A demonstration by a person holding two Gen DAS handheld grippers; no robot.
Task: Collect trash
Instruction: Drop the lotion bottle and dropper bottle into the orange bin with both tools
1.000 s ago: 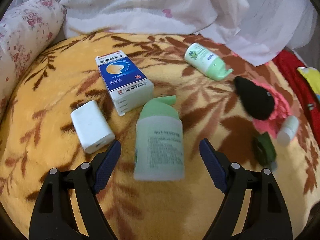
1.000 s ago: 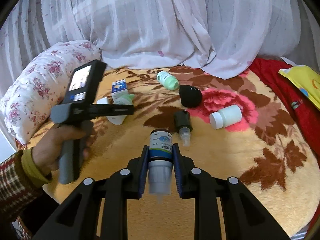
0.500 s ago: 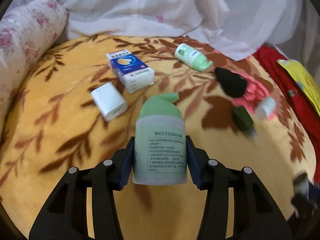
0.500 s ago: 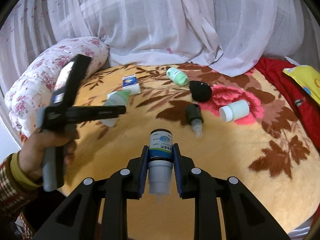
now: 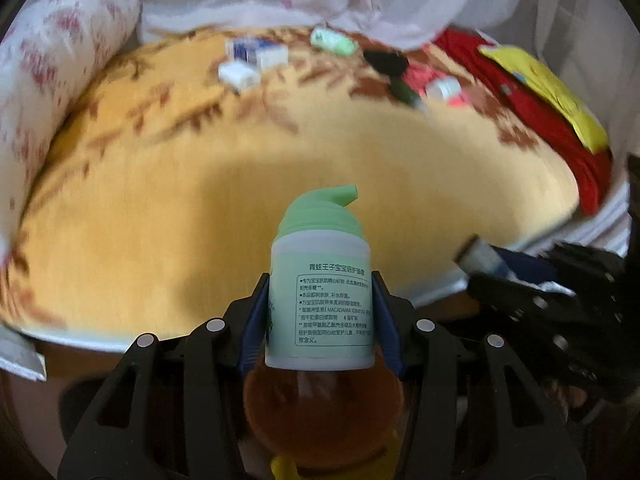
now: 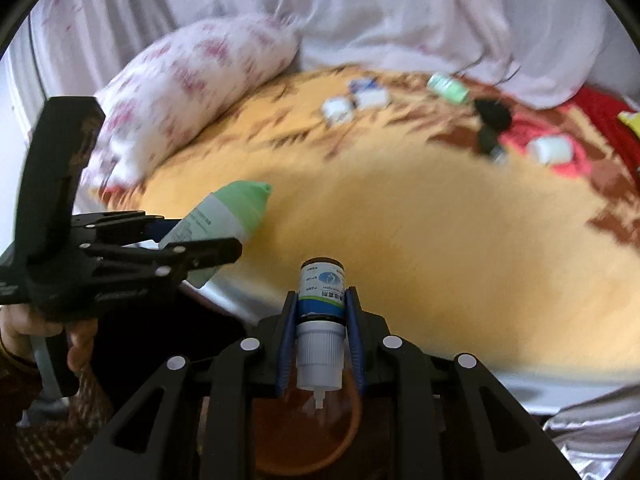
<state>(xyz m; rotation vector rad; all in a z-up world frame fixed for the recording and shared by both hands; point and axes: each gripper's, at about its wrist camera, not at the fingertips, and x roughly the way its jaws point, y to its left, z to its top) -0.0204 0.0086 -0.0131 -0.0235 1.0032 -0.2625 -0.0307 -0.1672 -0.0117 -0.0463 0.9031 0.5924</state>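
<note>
Seen from the left wrist, the left gripper [image 5: 320, 320] pinches a pale pump bottle [image 5: 320, 288] with a green cap between its blue pads, held upright above an orange bin [image 5: 324, 412] at the foot of the bed. Beyond, blurred on the yellow leaf-patterned blanket [image 5: 240, 184], lie a blue-and-white box [image 5: 256, 50], a small white box [image 5: 239, 74], a green bottle [image 5: 333, 41], a black item [image 5: 386, 60] and a white jar [image 5: 442, 89]. The right gripper [image 5: 516, 276] enters from the right edge.

From the right wrist, the right gripper [image 6: 321, 320] is pressed tight on a small dropper bottle [image 6: 322, 320], nozzle pointing back over the orange bin [image 6: 304, 436]. At left a hand [image 6: 44, 340] holds the left gripper [image 6: 200, 240], clamped on the pump bottle [image 6: 224, 212], beside a floral pillow [image 6: 192, 76]
</note>
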